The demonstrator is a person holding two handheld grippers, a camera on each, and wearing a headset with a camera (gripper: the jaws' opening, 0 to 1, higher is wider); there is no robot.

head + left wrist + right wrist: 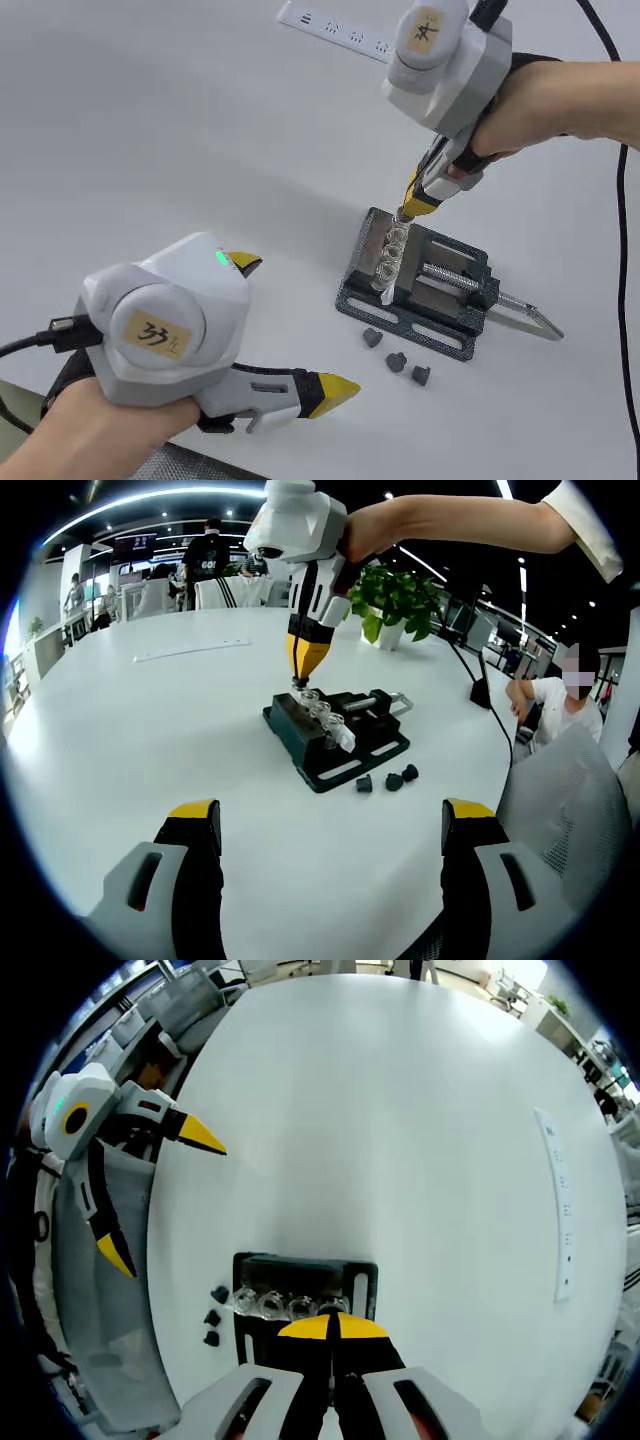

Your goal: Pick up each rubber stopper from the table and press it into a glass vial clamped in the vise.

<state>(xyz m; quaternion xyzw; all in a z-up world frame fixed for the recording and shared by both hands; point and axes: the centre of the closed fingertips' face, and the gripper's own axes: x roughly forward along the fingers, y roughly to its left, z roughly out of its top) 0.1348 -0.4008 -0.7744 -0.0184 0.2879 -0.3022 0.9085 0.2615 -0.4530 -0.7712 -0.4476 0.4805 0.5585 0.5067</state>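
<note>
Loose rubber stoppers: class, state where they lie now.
In the head view, three stoppers lie in a short row on the white table, just beside the vise, on the person's side of its base.

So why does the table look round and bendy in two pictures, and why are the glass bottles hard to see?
Left gripper view and right gripper view: fisheye lenses bend the white table into a curve. Head view: lines stay straight, light is soft and even, shadows faint; the glass vials in the vise are clear, so they nearly blend in.

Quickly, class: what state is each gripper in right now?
Left gripper: open, empty.
Right gripper: shut, tips at a vial; whether it grips anything cannot be told.
</note>
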